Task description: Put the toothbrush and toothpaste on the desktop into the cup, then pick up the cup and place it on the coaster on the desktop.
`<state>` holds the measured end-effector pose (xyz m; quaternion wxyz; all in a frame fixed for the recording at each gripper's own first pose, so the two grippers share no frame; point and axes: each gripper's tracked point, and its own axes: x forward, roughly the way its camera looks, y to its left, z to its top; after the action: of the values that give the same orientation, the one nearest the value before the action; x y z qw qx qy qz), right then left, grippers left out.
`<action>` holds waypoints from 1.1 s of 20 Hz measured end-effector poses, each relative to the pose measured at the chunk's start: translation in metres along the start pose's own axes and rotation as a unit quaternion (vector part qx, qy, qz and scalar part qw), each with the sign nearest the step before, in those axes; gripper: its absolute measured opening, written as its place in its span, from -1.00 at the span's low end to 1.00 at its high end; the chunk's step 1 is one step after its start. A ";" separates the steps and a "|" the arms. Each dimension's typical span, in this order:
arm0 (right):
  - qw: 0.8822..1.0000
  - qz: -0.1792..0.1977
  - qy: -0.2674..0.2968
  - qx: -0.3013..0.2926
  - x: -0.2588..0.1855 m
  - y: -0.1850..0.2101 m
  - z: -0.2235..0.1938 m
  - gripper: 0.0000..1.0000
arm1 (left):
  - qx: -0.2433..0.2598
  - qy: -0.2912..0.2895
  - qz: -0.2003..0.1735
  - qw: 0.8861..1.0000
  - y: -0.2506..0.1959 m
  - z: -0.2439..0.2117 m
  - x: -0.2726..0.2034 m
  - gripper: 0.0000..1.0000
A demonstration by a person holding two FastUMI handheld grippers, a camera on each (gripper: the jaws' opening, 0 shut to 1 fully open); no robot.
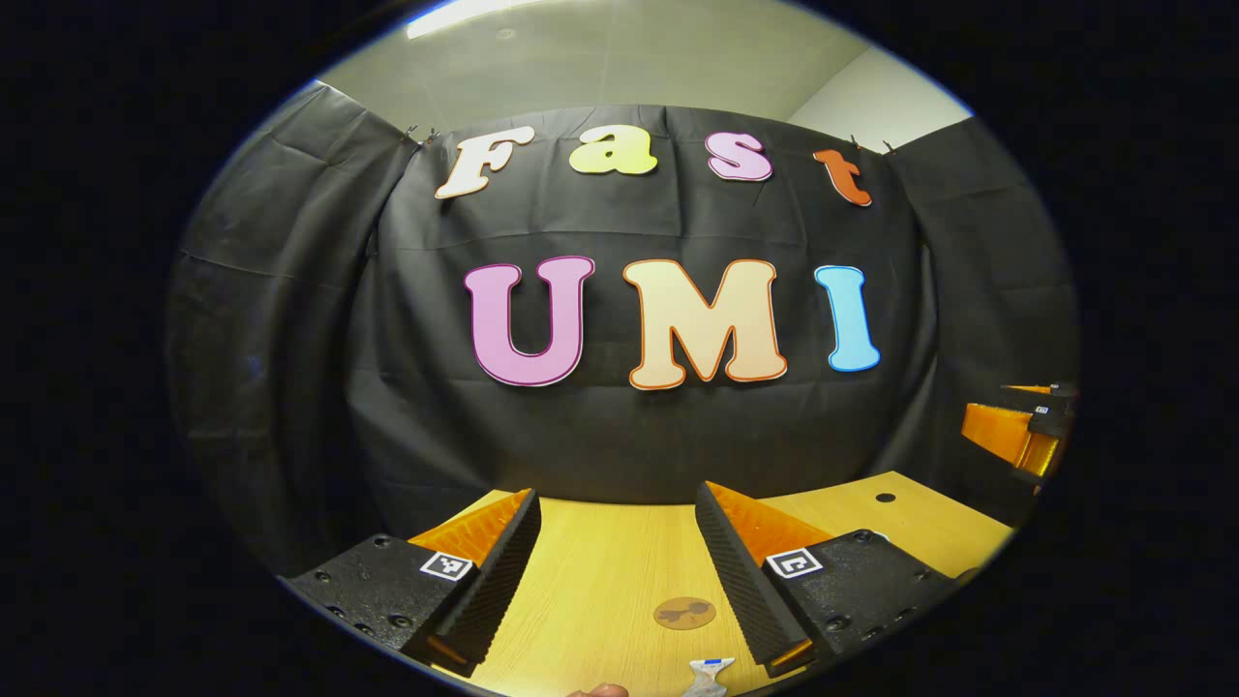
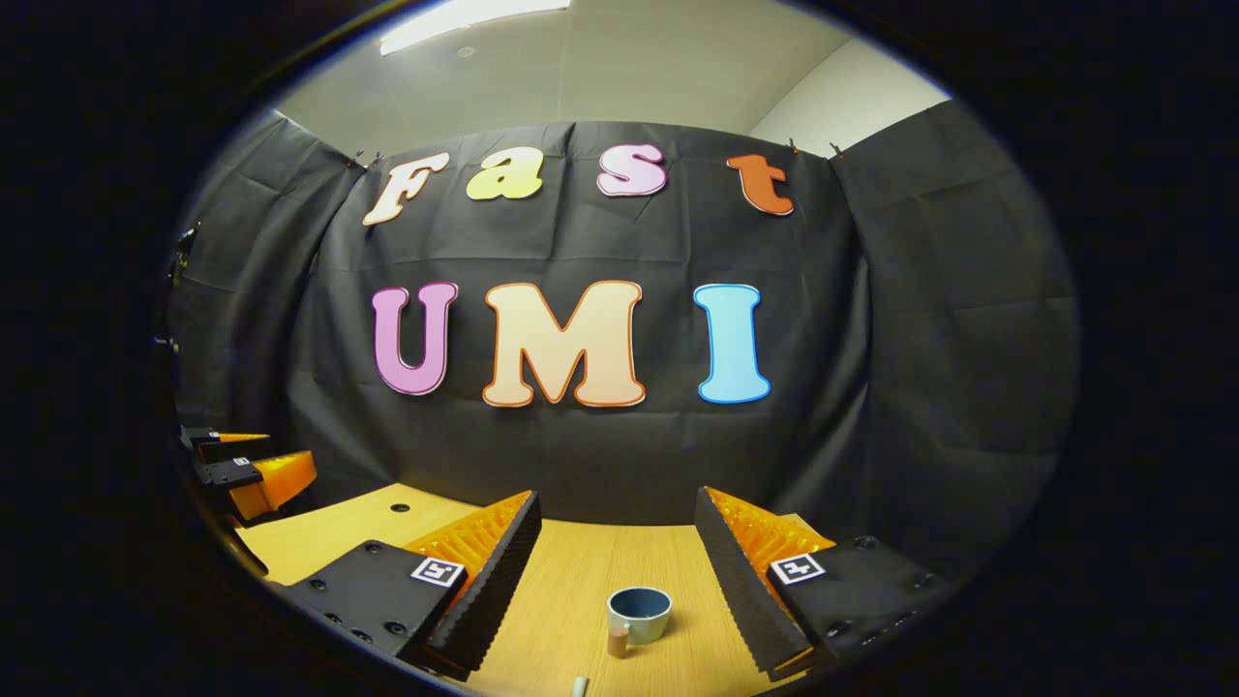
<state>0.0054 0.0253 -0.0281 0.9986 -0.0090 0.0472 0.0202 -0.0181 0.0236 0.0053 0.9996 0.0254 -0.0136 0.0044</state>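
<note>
At lower centre of the right gripper view, your cup (image 2: 639, 615) is sitting empty; coaster (image 1: 684, 613) bare; both grippers (image 1: 618, 571) (image 2: 619, 571) gaping, holding nothing. Everything remaining.

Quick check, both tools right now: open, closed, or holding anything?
Left tool: open, holding nothing, above the desktop with the coaster ahead.
Right tool: open, holding nothing; the cup stands on the desktop ahead.
</note>
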 end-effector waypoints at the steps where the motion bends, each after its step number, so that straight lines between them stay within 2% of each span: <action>1: 1.000 0.005 0.014 -0.009 0.000 0.004 -0.009 0.96 | 0.001 0.000 0.000 1.000 0.000 0.000 -0.001 0.86; 6: 0.994 0.032 0.102 -0.031 0.002 0.018 -0.067 0.98 | 0.012 0.002 0.006 1.000 0.004 -0.005 -0.006 0.87; 14: 0.978 0.037 0.200 -0.035 0.002 0.012 -0.137 0.98 | 0.017 0.013 0.028 0.999 0.020 -0.013 -0.016 0.86; 22: 0.948 0.056 0.313 -0.035 -0.015 0.020 -0.225 0.99 | 0.019 0.022 0.049 0.998 0.033 -0.018 -0.022 0.87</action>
<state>-0.0312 0.0399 -0.2506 0.9300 -0.0474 0.3567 0.0743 -0.0400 0.0569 -0.0116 0.9975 0.0440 0.0071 0.0545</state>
